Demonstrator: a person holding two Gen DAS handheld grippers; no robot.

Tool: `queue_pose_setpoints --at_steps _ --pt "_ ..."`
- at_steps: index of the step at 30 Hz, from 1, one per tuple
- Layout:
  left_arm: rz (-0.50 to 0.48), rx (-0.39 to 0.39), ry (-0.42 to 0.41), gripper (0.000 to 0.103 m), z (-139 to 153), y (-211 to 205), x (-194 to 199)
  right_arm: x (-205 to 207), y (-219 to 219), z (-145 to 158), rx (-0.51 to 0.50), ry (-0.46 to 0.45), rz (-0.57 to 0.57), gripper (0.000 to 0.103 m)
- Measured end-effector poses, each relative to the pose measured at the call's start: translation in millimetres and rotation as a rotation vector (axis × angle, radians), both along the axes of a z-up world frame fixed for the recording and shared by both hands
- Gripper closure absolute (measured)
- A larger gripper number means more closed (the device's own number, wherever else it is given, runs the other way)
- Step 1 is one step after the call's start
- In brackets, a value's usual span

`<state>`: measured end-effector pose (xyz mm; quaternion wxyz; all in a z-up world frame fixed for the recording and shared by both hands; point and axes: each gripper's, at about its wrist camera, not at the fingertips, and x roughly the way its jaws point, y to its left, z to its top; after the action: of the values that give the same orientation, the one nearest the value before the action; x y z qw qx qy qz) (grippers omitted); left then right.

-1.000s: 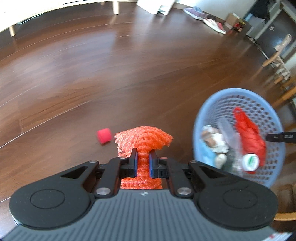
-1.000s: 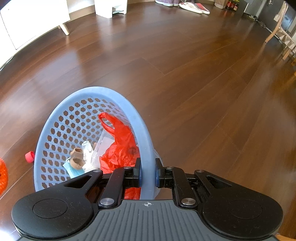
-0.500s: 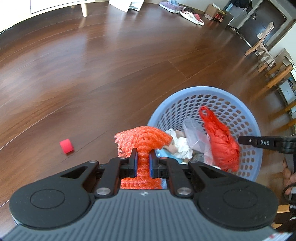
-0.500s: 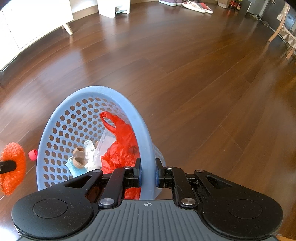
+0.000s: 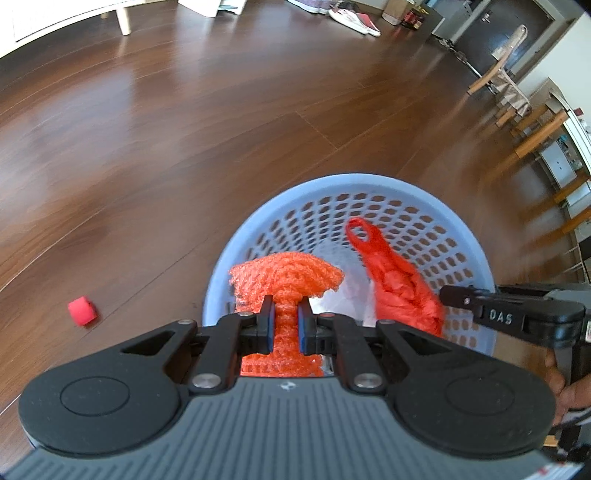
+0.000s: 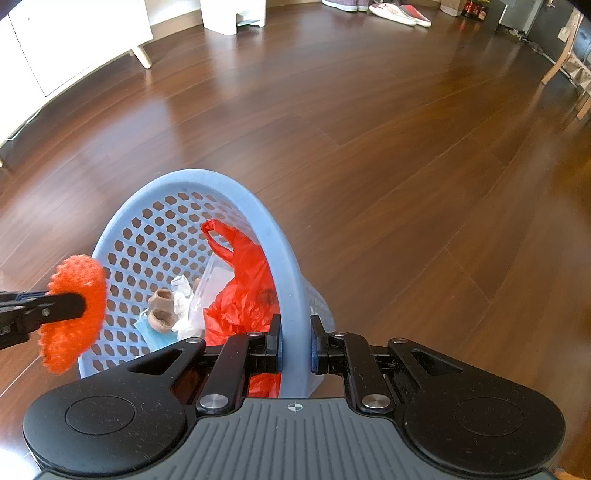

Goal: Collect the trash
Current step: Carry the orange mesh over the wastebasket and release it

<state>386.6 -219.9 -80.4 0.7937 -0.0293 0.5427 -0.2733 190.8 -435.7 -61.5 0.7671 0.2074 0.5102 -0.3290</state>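
Where the jaws pinch it, the orange foam net (image 5: 284,280) bunches, ruffled.

Bright daylight, pale glare streaks on the glossy wooden floor (image 5: 184,129), strong fisheye bending at the edges, motion blur smearing the left view's right side

Wood floor (image 6: 406,155) running across both views, light glaring off the boards. White cabinet (image 6: 74,40) standing on slanted legs at far left. White box (image 6: 232,14) sitting beside it against the wall. Shoes (image 6: 399,14) lying on the floor farther back. Wooden chair (image 5: 498,70) standing near the dark doorway (image 5: 517,33). Bottles (image 6: 472,7) clustering at the wall, too small to read.
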Motion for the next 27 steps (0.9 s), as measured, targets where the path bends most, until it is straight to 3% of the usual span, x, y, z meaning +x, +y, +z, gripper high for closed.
queue_pose_setpoints --at_steps 19,21,23,27 --pt "-0.055 0.037 0.01 0.093 -19.6 -38.0 4.0 -2.5 -0.7 -1.2 0.012 -0.006 -0.022 0.093" --pt "-0.067 0.042 -0.003 0.083 -19.9 -39.8 3.1 -2.9 -1.5 -1.7 0.013 -0.005 -0.027 0.093" --pt "-0.073 0.05 -0.016 0.052 -19.0 -40.7 2.3 -3.2 -1.7 -1.3 0.014 -0.004 -0.031 0.093" --pt "-0.085 0.05 -0.044 0.046 -13.3 -39.8 0.6 -2.6 -2.5 -2.1 0.014 -0.001 -0.04 0.093"
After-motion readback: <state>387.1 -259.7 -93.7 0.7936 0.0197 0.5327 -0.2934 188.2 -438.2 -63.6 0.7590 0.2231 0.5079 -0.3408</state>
